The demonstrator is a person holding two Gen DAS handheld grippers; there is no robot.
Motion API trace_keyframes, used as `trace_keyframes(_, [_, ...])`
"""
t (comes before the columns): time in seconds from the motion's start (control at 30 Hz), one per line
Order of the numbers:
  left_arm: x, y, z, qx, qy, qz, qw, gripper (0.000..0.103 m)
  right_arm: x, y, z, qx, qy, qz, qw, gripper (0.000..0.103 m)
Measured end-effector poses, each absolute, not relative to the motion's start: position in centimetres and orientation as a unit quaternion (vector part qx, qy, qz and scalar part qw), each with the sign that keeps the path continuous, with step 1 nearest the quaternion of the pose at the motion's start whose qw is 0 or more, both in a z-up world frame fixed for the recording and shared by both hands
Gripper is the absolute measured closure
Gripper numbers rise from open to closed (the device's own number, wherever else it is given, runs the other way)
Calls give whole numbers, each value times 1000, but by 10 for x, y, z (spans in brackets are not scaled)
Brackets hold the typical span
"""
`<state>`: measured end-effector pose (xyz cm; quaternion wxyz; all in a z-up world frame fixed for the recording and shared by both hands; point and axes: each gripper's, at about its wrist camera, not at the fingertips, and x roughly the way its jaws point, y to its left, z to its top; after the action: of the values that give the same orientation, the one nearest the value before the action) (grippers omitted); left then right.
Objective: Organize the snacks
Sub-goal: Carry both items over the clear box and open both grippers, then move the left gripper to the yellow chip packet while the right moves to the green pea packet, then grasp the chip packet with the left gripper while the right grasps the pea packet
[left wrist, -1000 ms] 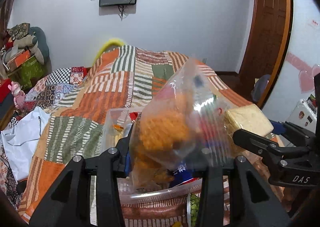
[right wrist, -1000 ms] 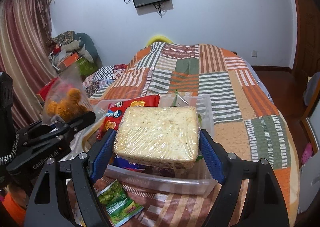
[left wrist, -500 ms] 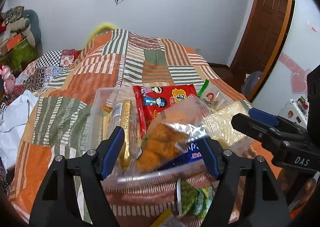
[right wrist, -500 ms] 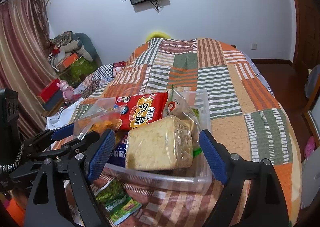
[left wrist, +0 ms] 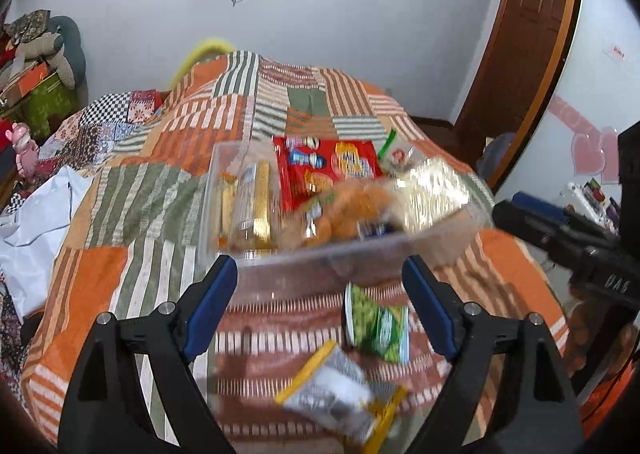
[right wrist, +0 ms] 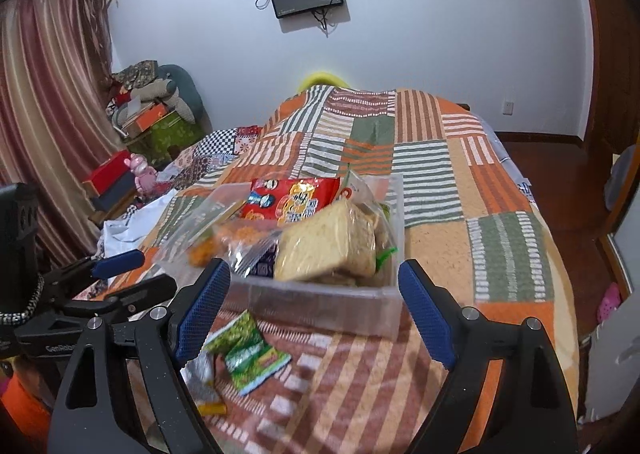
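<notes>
A clear plastic bin (left wrist: 224,190) (right wrist: 320,294) sits on the patchwork bedspread, holding a bag of orange snacks (left wrist: 352,210) (right wrist: 224,238), a red packet (left wrist: 324,170) (right wrist: 296,198) and a wrapped cracker block (left wrist: 432,190) (right wrist: 332,242). My left gripper (left wrist: 319,260) (right wrist: 152,270) hovers just before the bin's near wall; its jaws are opening with nothing between them. My right gripper (right wrist: 314,266) (left wrist: 508,206) stands open and empty at the bin's near right corner. On the bedspread in front lie a green packet (left wrist: 378,328) (right wrist: 248,354) and a yellow-and-silver packet (left wrist: 344,394).
White cloth (left wrist: 36,222) lies at the bed's left edge beside piled boxes and toys (right wrist: 152,118). The bedspread (right wrist: 512,254) stretches right of the bin to the bed's edge. A wooden door (left wrist: 524,46) stands at the right, with screens on the far wall.
The left gripper let the orange snack bag drop into the bin and drew back. The right gripper released the cracker block into the bin and drew back too.
</notes>
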<state>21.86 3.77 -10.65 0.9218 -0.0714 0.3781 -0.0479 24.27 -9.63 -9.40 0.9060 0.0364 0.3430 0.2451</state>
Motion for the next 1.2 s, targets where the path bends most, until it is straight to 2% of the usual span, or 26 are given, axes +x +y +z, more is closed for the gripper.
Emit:
trace_keyframes(0.5, [198, 15, -166, -62, 459, -40, 885, 18, 215, -108, -107, 38, 361, 257, 896, 18])
trace_keyframes(0.8, [169, 38, -173, -42, 459, -24, 887, 18, 211, -102, -126, 26, 384, 260, 886, 18])
trace_keyframes(1.03, [161, 55, -175, -98, 471, -42, 876, 18, 211, -90, -137, 20, 402, 268, 876, 18])
trace_keyframes(1.2, [164, 42, -181, -82, 460, -46, 883, 18, 212, -77, -143, 8, 412, 276, 868, 18])
